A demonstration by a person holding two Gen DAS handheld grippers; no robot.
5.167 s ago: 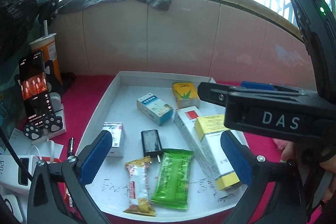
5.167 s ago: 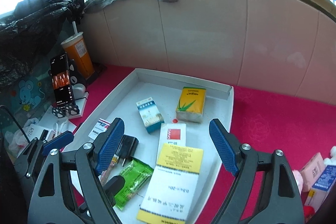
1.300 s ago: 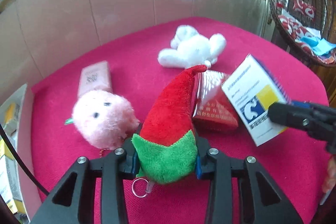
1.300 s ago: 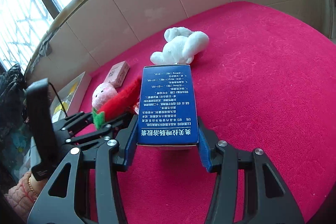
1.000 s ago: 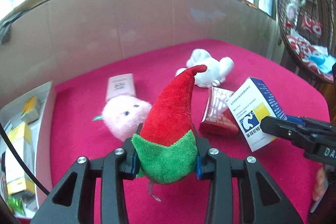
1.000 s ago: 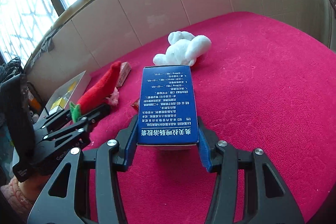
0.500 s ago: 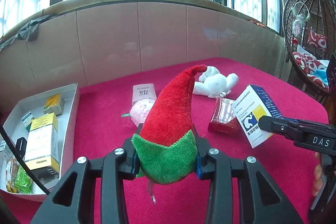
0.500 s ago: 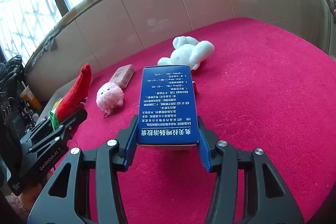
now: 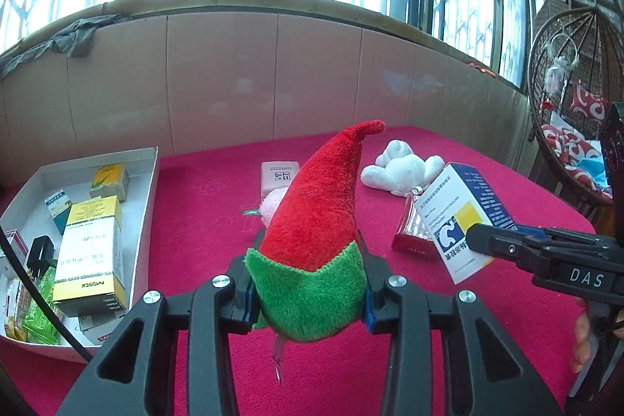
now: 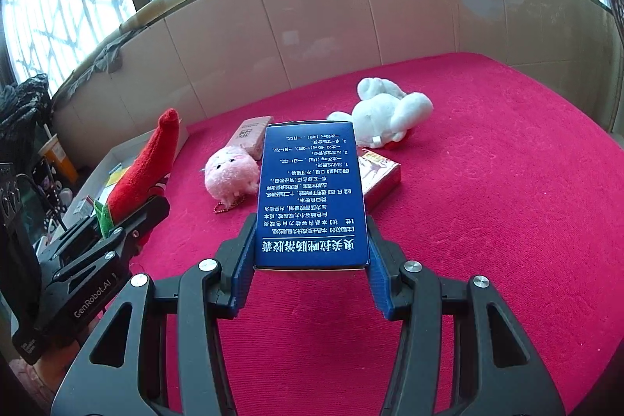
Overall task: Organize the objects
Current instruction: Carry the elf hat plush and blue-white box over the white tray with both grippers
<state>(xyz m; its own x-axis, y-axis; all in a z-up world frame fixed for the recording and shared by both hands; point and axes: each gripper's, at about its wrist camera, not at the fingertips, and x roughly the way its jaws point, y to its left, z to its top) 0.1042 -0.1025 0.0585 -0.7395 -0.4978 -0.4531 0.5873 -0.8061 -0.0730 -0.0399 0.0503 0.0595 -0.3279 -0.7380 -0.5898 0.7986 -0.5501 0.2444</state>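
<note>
At centre frame, left claw [image 9: 308,293] pinches plush chili [image 9: 316,221], right claw [image 10: 310,269] pinches blue box [image 10: 312,197]; soft plush could slip out en route to tray [image 9: 150,182].

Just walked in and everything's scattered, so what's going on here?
A person is tidying with a handheld gripper in each hand. The left gripper is shut on a red and green plush, the right gripper on a blue box, both lifted off the red cloth. A white tray already holds several boxes. A pink plush, white plush and two small boxes remain on the cloth.
</note>
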